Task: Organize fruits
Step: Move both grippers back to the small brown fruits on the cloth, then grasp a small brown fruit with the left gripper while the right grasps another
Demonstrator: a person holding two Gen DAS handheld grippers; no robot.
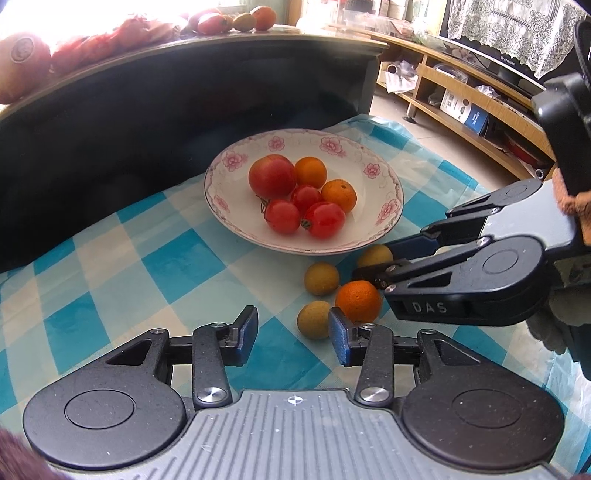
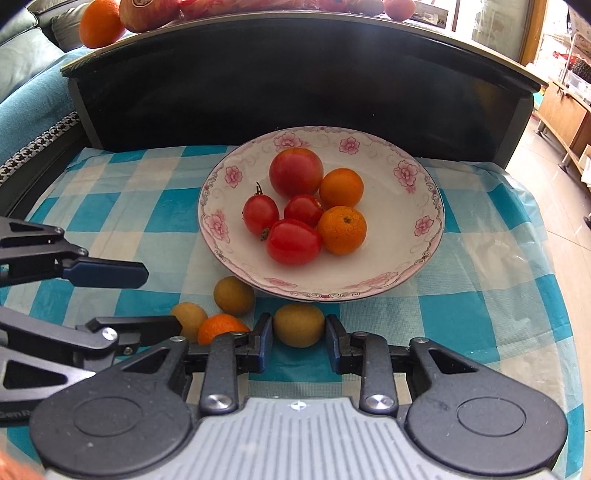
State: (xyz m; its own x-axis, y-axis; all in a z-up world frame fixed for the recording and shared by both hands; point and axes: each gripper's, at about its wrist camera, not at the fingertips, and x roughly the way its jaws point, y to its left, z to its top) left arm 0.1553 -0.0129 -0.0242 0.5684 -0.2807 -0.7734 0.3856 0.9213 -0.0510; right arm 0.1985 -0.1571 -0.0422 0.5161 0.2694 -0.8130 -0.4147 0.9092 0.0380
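A flowered white plate (image 1: 384,181) (image 2: 406,258) on the blue checked cloth holds a large tomato (image 1: 272,176), three cherry tomatoes and two oranges. In front of it lie a small orange (image 1: 358,301) (image 2: 218,326) and several olive-green fruits. My right gripper (image 2: 299,343) (image 1: 371,259) is shut on one green fruit (image 2: 299,330) (image 1: 373,254), which rests on the cloth by the plate rim with a pad touching each side. My left gripper (image 1: 293,328) (image 2: 162,299) hangs open and empty, just left of another green fruit (image 1: 314,319).
A dark raised ledge (image 1: 184,92) runs behind the plate, with apples and oranges (image 2: 99,22) on top. Wooden shelving (image 1: 461,96) stands at the right across a tiled floor. A sofa (image 2: 29,74) lies to the left. The cloth's left half (image 1: 110,266) is bare.
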